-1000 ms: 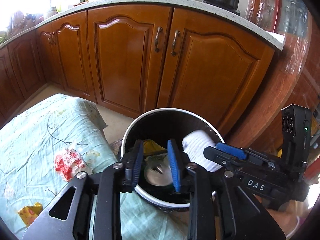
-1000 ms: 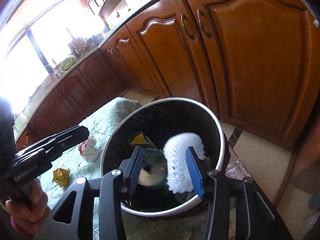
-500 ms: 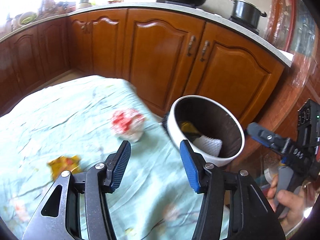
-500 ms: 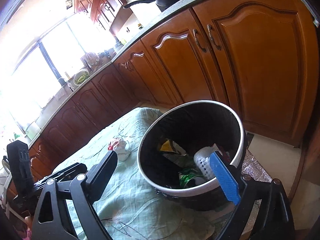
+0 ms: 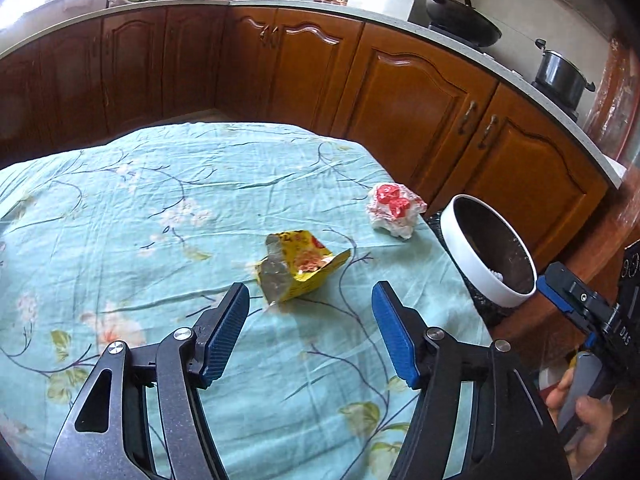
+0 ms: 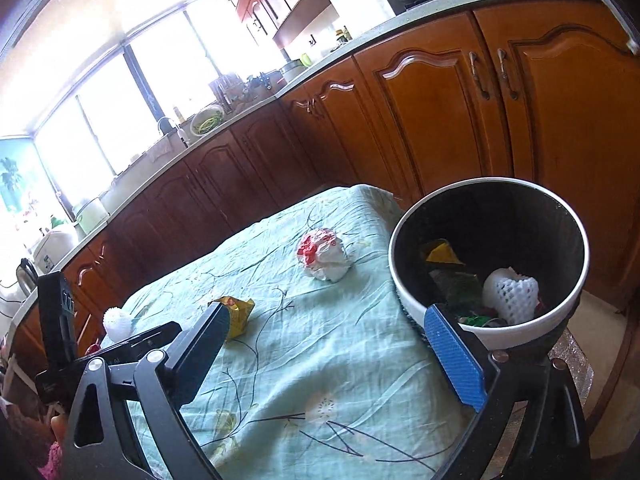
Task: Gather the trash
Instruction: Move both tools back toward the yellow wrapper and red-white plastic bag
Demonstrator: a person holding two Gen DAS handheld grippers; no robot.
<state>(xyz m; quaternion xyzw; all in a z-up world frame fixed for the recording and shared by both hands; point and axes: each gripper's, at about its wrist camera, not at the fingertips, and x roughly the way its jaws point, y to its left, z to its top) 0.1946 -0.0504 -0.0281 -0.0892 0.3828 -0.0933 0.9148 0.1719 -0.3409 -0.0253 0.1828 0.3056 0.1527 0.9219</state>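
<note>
our left claw has just been opening and is wide, empty; the yellow wrapper lies just ahead. we lower around it before closing.

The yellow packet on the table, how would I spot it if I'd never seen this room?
Find the table's pale green flowered cloth. Near its middle lies the yellow packet, torn open and crumpled. Its neighbour, the crumpled white wrapper with red print, sits nearer the white bin.
</note>
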